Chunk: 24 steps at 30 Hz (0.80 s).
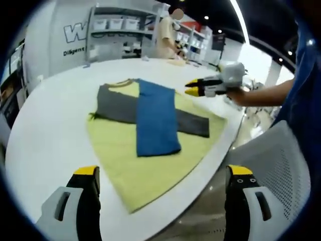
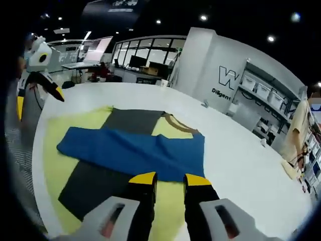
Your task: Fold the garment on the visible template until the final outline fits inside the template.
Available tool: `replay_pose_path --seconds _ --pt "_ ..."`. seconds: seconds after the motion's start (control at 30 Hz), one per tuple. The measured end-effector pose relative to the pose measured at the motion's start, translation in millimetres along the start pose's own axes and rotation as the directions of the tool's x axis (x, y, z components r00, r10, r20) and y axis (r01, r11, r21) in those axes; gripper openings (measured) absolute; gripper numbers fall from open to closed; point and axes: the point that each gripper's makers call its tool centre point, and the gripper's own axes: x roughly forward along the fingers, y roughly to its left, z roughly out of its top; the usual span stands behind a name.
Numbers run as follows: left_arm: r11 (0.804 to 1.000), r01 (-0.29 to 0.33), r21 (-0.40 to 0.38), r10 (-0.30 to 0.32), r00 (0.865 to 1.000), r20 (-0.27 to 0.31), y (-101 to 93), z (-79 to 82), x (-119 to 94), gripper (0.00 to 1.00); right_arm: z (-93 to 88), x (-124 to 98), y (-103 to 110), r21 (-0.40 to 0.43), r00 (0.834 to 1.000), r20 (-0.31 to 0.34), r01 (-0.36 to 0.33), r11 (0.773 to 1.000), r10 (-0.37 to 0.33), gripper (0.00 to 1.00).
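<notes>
On the white table (image 1: 50,130) lies a yellow-green sheet (image 1: 145,175). On it a long blue fabric part (image 1: 155,118) crosses over a dark grey band (image 1: 115,105), with a tan collar (image 1: 120,83) at the far end. In the right gripper view the blue part (image 2: 135,148) runs across the grey band (image 2: 95,183) beside the collar (image 2: 178,124). My left gripper (image 1: 163,173) is wide open at the near table edge, holding nothing. My right gripper (image 1: 192,88) hovers past the sheet's far right side. In its own view the right gripper (image 2: 169,178) shows a narrow empty gap above the blue part. The left gripper (image 2: 39,100) hangs open at upper left.
The rounded table edge (image 1: 200,186) runs close to my left gripper. A white perforated chair (image 1: 281,165) stands just beyond it. A person (image 1: 165,35) stands at the table's far side by shelves with white bins (image 1: 115,25). Small items (image 2: 204,104) lie on the table.
</notes>
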Motion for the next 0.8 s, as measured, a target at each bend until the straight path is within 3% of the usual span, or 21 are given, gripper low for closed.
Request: replay_pose_path --seconds 0.17,0.37,0.53,0.6,0.8 --pt "1.0 0.003 -0.016 -0.003 1.0 -0.005 -0.4 -2.7 -1.8 0.99 11.6 -2.7 47.2 -0.036 0.994 0.02 -0.103 0.994 0.104 0.17" --pt "1.0 0.005 -0.016 -0.006 1.0 -0.012 3.1 -6.0 -4.3 0.99 22.2 -1.8 102.4 -0.132 0.968 0.014 -0.248 0.96 0.252 0.19" --pt "1.0 0.008 -0.016 -0.008 1.0 -0.01 3.5 -6.6 -5.9 0.99 28.0 0.3 129.2 -0.181 0.948 0.011 -0.31 0.934 0.317 0.19" --pt "1.0 0.009 -0.016 -0.009 1.0 -0.01 2.7 -7.0 -6.1 0.99 28.4 2.0 144.1 -0.197 0.933 0.005 -0.351 0.915 0.359 0.19" --pt "1.0 0.014 -0.014 -0.014 1.0 -0.014 -1.3 -8.8 -7.6 0.99 22.3 8.0 163.7 -0.254 0.916 -0.03 -0.394 0.883 0.4 0.16"
